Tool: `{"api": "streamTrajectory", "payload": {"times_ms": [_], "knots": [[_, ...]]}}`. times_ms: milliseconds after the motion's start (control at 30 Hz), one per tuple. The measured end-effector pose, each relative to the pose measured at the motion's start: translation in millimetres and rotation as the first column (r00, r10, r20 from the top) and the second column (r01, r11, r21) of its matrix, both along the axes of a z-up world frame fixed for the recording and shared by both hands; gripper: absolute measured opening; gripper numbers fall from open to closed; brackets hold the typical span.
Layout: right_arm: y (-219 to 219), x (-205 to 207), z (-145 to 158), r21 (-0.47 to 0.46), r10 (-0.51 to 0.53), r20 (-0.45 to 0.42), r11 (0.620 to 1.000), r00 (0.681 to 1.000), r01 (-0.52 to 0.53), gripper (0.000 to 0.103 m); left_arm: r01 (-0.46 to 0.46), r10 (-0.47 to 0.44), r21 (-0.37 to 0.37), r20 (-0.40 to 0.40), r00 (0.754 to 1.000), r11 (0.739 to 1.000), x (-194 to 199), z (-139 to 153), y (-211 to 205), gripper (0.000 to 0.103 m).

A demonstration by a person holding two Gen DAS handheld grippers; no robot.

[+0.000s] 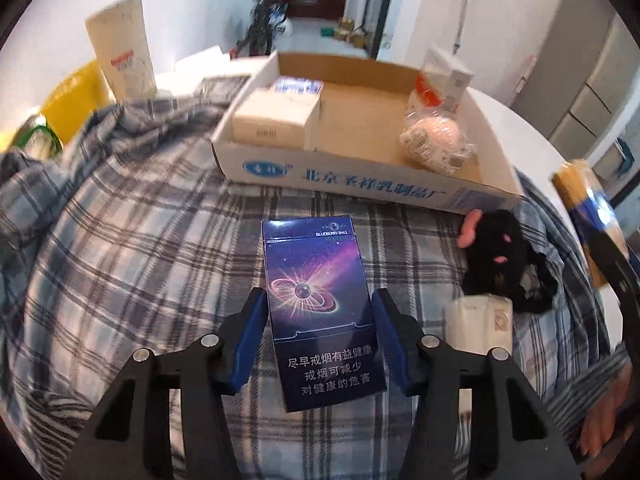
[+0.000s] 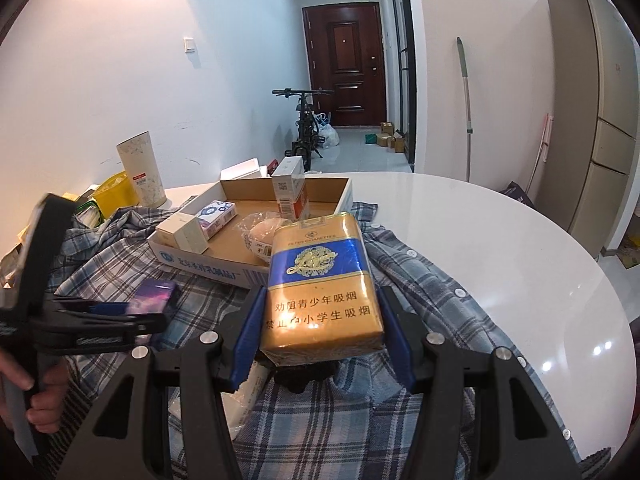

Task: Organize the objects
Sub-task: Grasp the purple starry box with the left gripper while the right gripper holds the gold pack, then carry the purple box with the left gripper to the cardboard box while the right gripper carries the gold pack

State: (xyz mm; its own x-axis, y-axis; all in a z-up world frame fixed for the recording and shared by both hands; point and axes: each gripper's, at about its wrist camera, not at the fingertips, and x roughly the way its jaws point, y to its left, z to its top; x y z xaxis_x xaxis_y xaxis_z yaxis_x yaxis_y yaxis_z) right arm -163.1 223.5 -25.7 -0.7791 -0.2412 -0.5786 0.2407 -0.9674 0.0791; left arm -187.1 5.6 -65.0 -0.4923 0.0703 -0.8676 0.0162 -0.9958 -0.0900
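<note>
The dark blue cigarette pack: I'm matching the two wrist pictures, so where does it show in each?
Left wrist view: the dark blue cigarette pack lies low in the centre, on the plaid cloth, between the left hand-held gripper's fingers.
Right wrist view: the pack is at lower left, partly hidden by that gripper.
Shared landmark: the cardboard tray just behind it.
</note>
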Motion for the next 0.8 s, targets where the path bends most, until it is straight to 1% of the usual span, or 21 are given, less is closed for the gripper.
{"api": "streamTrajectory", "payload": {"times_ms": [133, 167, 333, 467, 533, 667, 800], "knots": [[1, 1, 3, 0.013, -0.021, -0.011, 1.000, 1.000, 0.021, 0.055, 0.033, -0.033, 0.006, -0.053, 0.998, 0.999, 19, 20, -1, 0.056], [1, 1, 4, 0.015, -0.025, -0.013, 1.000, 1.000, 0.025, 0.055, 0.044, -0.043, 0.006, -0.080, 0.996, 0.999, 26, 27, -2, 0.056], [1, 4, 18, 0.009, -0.031, -0.021, 0.999, 0.999, 0.032, 0.055, 0.067, -0.063, 0.023, -0.136, 0.989, 0.998, 26, 46, -5, 0.055], [1, 8, 38, 0.018, -0.030, -0.057, 0.999, 0.998, 0.031, 0.055, 0.088, -0.087, -0.002, -0.189, 0.978, 0.996, 28, 63, -3, 0.055], [2, 6, 46, 0.004, -0.027, -0.059, 1.000, 0.998, 0.028, 0.055, 0.097, -0.094, 0.005, -0.200, 0.975, 0.995, 24, 69, -4, 0.055], [4, -4, 58, -0.016, -0.038, -0.055, 0.999, 0.998, 0.037, 0.055, 0.133, -0.122, 0.040, -0.205, 0.971, 0.990, -2, 87, -3, 0.055], [6, -23, 63, 0.021, -0.079, -0.054, 0.997, 0.995, 0.080, 0.055, 0.180, -0.165, 0.049, -0.219, 0.962, 0.982, -36, 99, 7, 0.055]]}}
